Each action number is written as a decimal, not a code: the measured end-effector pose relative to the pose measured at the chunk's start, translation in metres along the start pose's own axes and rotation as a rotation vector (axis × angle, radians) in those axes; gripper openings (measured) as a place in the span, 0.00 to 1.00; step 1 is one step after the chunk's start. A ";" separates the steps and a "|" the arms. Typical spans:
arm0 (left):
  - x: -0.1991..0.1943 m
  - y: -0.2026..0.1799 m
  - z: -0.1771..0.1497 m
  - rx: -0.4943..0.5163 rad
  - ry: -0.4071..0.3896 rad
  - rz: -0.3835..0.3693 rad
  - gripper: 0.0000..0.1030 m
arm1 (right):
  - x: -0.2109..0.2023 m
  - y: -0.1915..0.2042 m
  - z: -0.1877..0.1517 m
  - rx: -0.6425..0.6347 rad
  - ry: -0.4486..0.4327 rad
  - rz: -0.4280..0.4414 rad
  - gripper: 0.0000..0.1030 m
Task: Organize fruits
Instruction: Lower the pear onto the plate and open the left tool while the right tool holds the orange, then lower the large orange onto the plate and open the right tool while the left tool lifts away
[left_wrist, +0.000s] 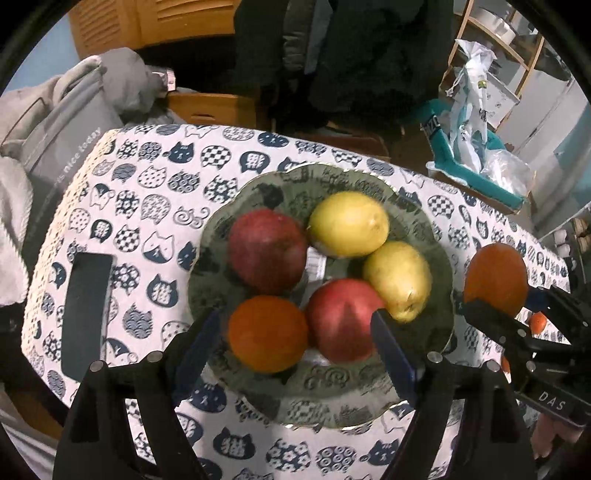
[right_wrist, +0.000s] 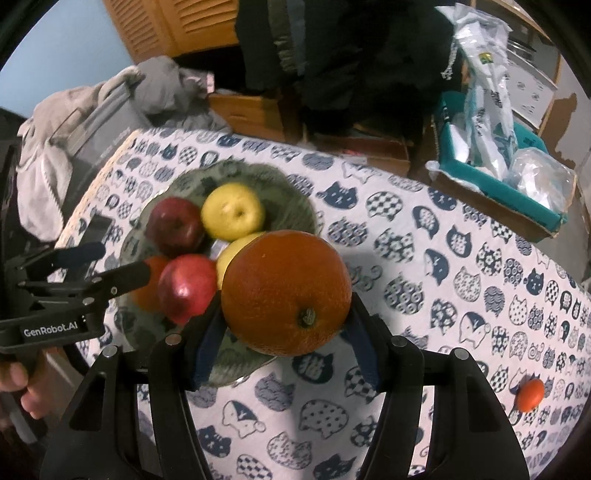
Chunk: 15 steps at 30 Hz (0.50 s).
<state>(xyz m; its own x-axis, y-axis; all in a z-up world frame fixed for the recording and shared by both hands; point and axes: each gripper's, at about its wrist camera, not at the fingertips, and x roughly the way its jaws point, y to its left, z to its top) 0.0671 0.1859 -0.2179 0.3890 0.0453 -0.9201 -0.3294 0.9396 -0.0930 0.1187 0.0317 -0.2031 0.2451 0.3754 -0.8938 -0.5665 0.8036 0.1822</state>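
Crowding plate (left_wrist: 424, 221): five fruits; L jaws apart, R jaws clamp orange (right_wrist: 286, 291)

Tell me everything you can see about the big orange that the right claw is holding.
The big orange is round, deep orange, with a pebbled, slightly glossy peel and a dark green stem nub facing the right wrist camera. The right claw grips it by its sides, blue pads pressed against it. It is held above the cat-print tablecloth, beside the green plate and touching nothing else.

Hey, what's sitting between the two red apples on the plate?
In the left wrist view, a small white label-like scrap on the plate shows between the red apples.
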 end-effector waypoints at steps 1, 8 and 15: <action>0.000 0.002 -0.003 0.000 0.001 0.001 0.82 | 0.002 0.004 -0.003 -0.005 0.010 0.008 0.61; 0.001 0.017 -0.022 -0.002 0.023 0.023 0.82 | 0.016 0.019 -0.012 -0.012 0.061 0.029 0.61; 0.000 0.030 -0.033 -0.029 0.043 0.017 0.82 | 0.027 0.031 -0.015 -0.032 0.107 0.033 0.63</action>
<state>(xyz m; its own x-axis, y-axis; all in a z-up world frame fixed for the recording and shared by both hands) 0.0290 0.2032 -0.2332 0.3464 0.0460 -0.9370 -0.3608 0.9285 -0.0879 0.0955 0.0598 -0.2276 0.1417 0.3488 -0.9264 -0.5985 0.7757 0.2005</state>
